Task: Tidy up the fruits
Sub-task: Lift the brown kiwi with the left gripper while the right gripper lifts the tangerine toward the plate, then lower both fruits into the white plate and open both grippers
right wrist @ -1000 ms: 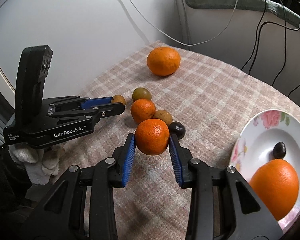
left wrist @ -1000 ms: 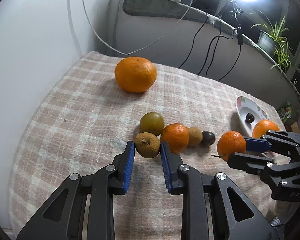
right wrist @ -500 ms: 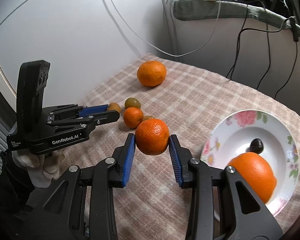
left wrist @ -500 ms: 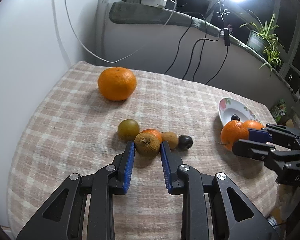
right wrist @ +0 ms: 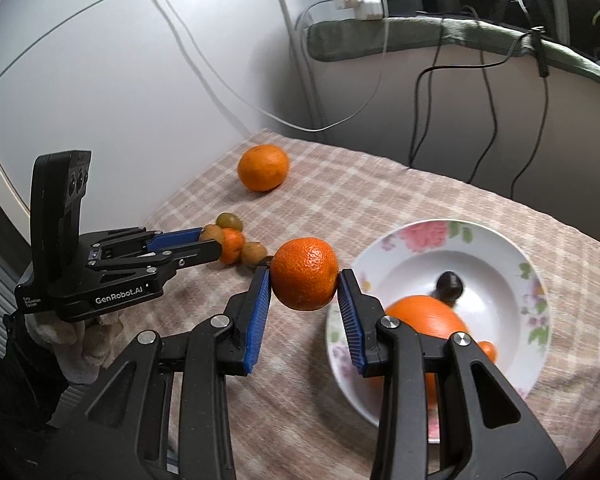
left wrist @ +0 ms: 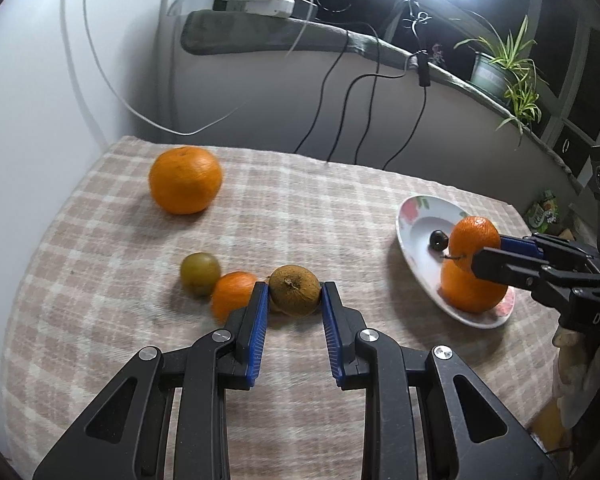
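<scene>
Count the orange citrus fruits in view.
4: big round orange at the cloth's far end; small orange in the fruit cluster; small one in the right gripper; large one on the floral plate. More may be hidden.

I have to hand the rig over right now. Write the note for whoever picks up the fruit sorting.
Left gripper: shut on a brown fruit, lifted.
Right gripper: shut on a small orange, at the floral plate.
On the plate: an orange and a dark fruit.
Left on the cloth: big orange, green fruit, small orange, and one or two more small fruits beside them.
</scene>
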Tool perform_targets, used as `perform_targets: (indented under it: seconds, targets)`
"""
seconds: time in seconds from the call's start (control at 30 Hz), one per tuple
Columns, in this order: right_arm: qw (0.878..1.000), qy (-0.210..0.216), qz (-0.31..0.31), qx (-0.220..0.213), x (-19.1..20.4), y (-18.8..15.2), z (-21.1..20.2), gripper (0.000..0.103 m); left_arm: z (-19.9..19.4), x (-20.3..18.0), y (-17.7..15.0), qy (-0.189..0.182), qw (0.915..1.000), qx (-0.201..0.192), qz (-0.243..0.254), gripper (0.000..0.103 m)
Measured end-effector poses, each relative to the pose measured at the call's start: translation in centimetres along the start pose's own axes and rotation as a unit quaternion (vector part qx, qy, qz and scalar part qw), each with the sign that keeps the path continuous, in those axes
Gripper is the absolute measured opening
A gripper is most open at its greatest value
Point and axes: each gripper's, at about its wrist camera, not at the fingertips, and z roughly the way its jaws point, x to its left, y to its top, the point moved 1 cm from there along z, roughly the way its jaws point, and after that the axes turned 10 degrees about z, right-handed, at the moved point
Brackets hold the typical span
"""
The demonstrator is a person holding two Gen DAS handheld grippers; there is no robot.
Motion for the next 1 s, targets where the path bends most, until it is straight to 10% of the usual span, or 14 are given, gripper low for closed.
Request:
perform_targets:
  seconds: [1.0]
  targets:
    - [0.996,-0.069,0.054,-0.034,-8.3,0.0,-4.7,0.036,2.7,-5.7,2.4,-0.052,0.9982,0.002,0.030,0.025]
